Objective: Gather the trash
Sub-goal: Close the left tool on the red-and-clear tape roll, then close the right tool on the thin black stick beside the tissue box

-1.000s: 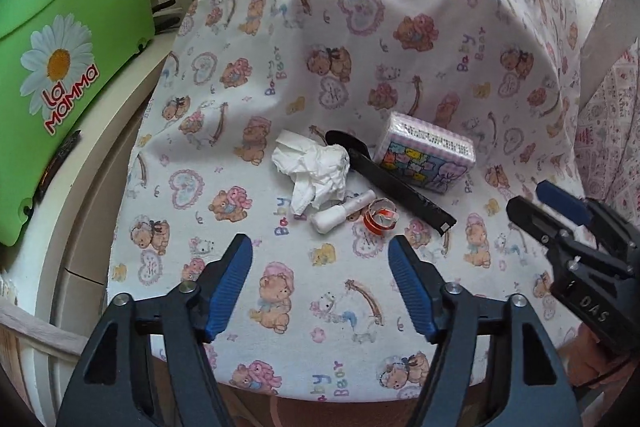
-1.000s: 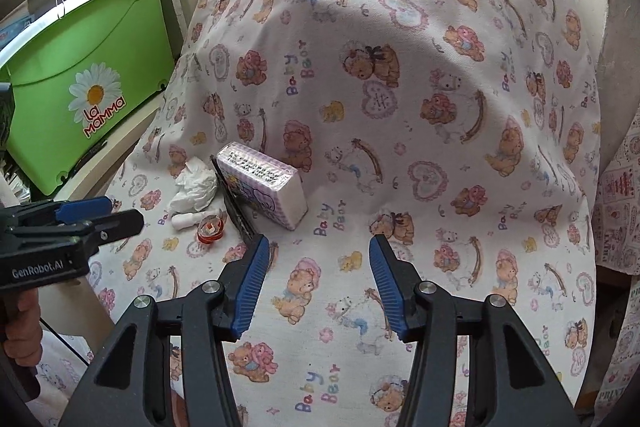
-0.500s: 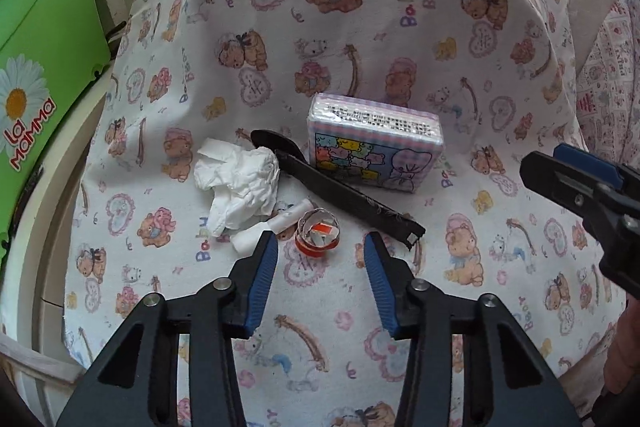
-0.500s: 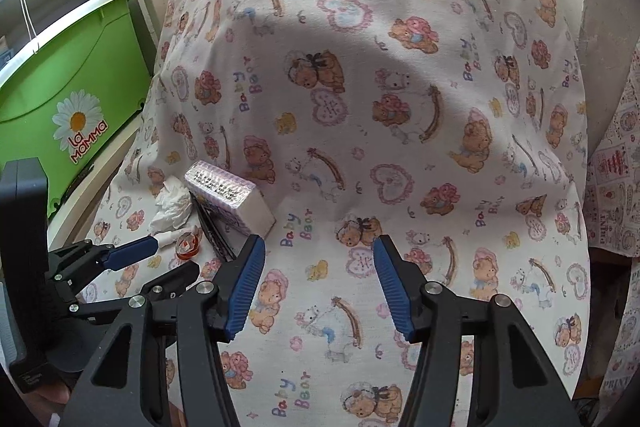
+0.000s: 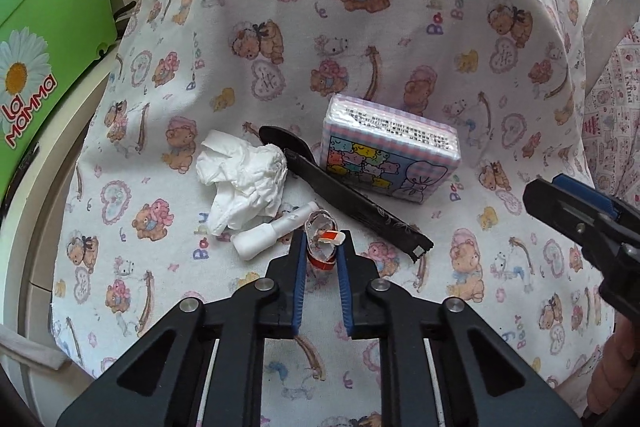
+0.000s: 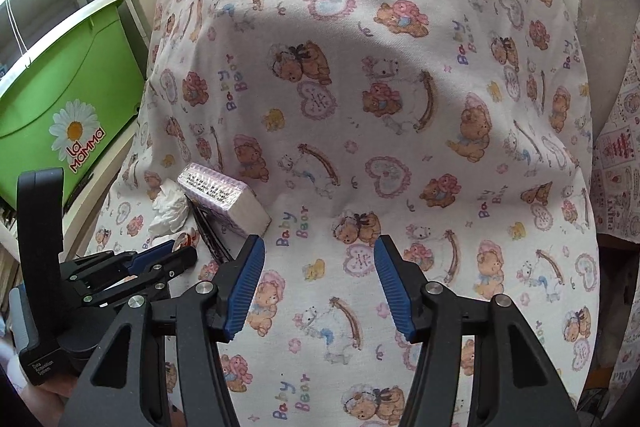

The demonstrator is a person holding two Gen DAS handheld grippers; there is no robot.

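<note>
A small red and silver foil wrapper (image 5: 320, 257) lies on the bear-print cloth (image 5: 360, 27). My left gripper (image 5: 322, 239) is closing its jaws on it, and the blue pads squeeze it narrow. Just left of it sit a white tube (image 5: 272, 235) and a crumpled white tissue (image 5: 244, 183). A black plastic spoon (image 5: 340, 195) runs diagonally behind the wrapper. My right gripper (image 6: 319, 243) hovers open over bare cloth to the right, with nothing between its fingers. It also shows at the right edge of the left wrist view (image 5: 560, 195).
A pastel tissue pack (image 5: 390, 155) lies behind the spoon. A green lidded bin (image 5: 48, 39) with a daisy logo stands off the cloth's left edge on a white ledge. Patterned fabric (image 6: 616, 167) hangs at the far right.
My left gripper has moved forward and down to the foil wrapper and narrowed its jaws around it, squashing it. The right gripper has shifted slightly and stays open.
</note>
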